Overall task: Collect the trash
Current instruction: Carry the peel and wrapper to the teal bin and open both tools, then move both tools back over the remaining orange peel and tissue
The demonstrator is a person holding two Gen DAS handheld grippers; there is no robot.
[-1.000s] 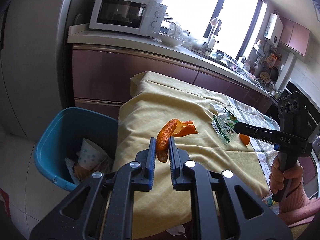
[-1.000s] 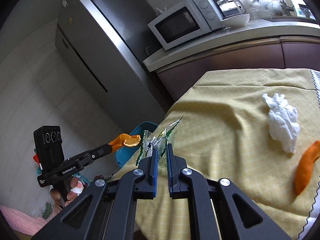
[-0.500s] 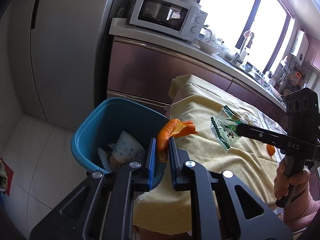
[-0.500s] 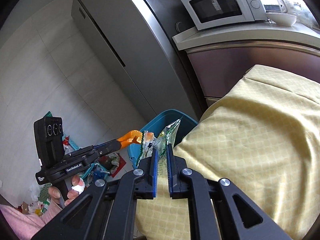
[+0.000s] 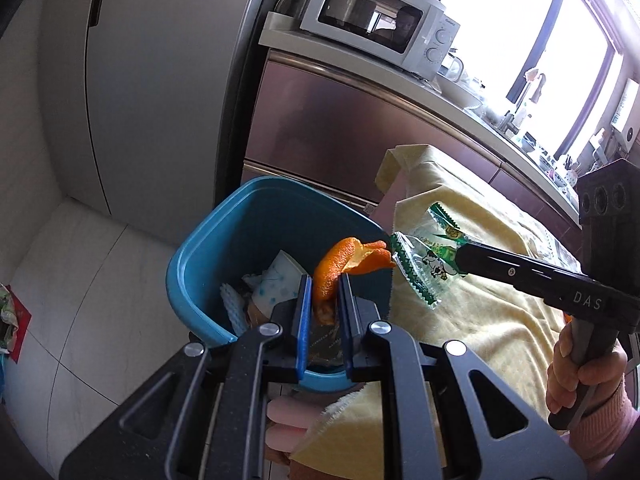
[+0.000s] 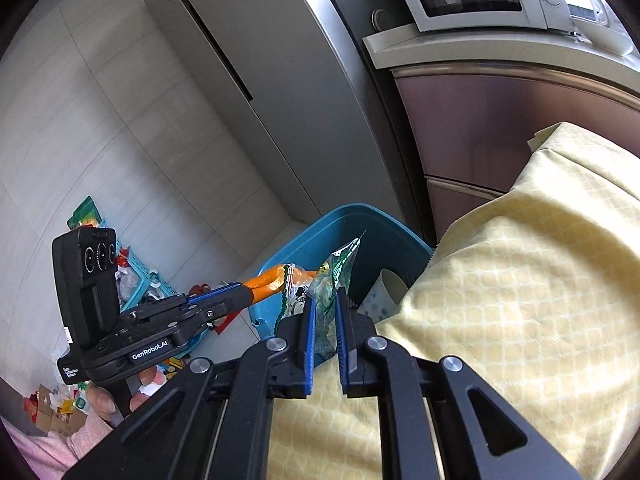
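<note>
Peel [image 5: 334,268] and wrapper [image 6: 332,280] sit pinched between jaws above bin [image 5: 208,264].

Smooth blue plastic bin [image 5: 208,256] is showing a slight sheen, the orange peel [image 5: 340,262] is looking matt and pitted, the clear wrapper [image 5: 424,264] is glinting glossy, and the yellow tablecloth [image 6: 520,280] is presenting woven, quilted cloth.

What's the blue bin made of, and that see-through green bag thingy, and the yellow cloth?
Blue bin: probably plastic; smooth, slightly shiny moulded walls and rolled rim.
Wrapper: thin clear plastic film with green print; crinkly, glossy, zigzag edges.
Tablecloth: woven fabric, matte yellow check, draping in soft folds.
</note>
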